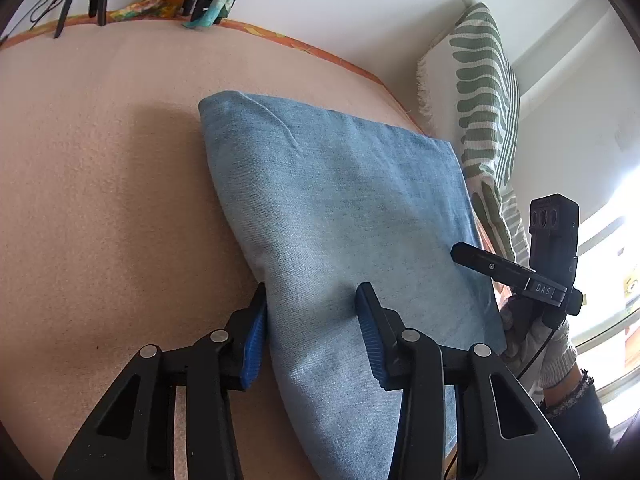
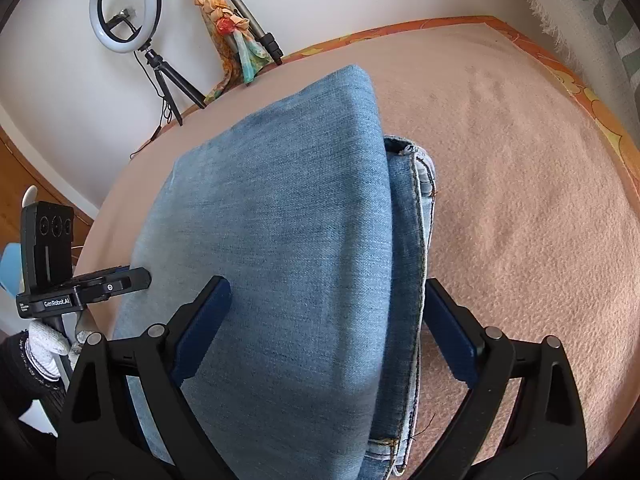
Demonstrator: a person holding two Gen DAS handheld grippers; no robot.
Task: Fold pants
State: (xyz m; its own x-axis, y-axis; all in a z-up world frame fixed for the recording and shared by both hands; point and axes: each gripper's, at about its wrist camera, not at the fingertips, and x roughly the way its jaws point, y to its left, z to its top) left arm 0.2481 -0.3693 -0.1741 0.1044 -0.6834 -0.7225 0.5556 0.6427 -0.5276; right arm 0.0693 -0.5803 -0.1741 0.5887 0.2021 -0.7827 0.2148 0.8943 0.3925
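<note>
The pants (image 1: 340, 216), light blue denim, lie folded into a thick flat packet on a peach blanket (image 1: 100, 200), and both tools straddle opposite sides of it.

From the left gripper (image 1: 312, 334), the packet's folded edge runs up between the spread fingers; the left blue pad sits just outside that edge on the blanket side and the right pad rests over the cloth. The jaws stand wide apart and clamp nothing. Ahead and to the right of this tool the right gripper's finger tip lies at the far edge of the denim, with a gloved hand (image 1: 532, 340) behind it. A green-and-white striped cushion (image 1: 484, 92) stands beyond that, against the wall.

From the right gripper (image 2: 328, 324), the packet fills the space between the fingers, which are opened wide and grip nothing (whether the pads touch the cloth cannot be told). The stacked layers with seam and hem (image 2: 416, 208) show just inside the right finger. To the left of this tool the left gripper reaches the denim's far edge. Farther ahead stand a ring light (image 2: 126, 6) on a small tripod and a second tripod with a coloured scarf (image 2: 228, 28) tied on it
</note>
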